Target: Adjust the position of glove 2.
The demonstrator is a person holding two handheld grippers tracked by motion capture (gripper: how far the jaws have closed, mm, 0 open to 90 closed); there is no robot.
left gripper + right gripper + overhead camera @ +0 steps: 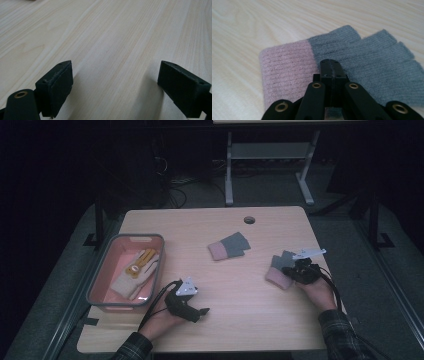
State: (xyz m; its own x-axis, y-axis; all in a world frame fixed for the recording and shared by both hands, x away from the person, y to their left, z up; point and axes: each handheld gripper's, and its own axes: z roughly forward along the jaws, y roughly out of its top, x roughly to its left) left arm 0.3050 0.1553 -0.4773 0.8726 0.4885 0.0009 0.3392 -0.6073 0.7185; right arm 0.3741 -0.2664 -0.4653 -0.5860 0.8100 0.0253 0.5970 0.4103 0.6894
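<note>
A grey knitted glove with a pink cuff (372, 55) lies on the wooden table (240, 295) at the right, also seen in the high view (276, 276). My right gripper (331, 66) rests on its middle with the jaws pressed together, pinching the knit; in the high view this gripper (288, 268) sits at the glove's near edge. A second grey and pink glove (228, 246) lies flat near the table's centre. My left gripper (201, 309) is low over bare wood at the front left, and its jaws (115, 82) stand wide apart with nothing between them.
A grey-rimmed pink bin (100, 270) stands at the table's left edge and holds a white and yellow work glove (135, 272). A round cable hole (249, 220) sits near the far edge. Beyond the table stands a metal frame (270, 165) on a dark floor.
</note>
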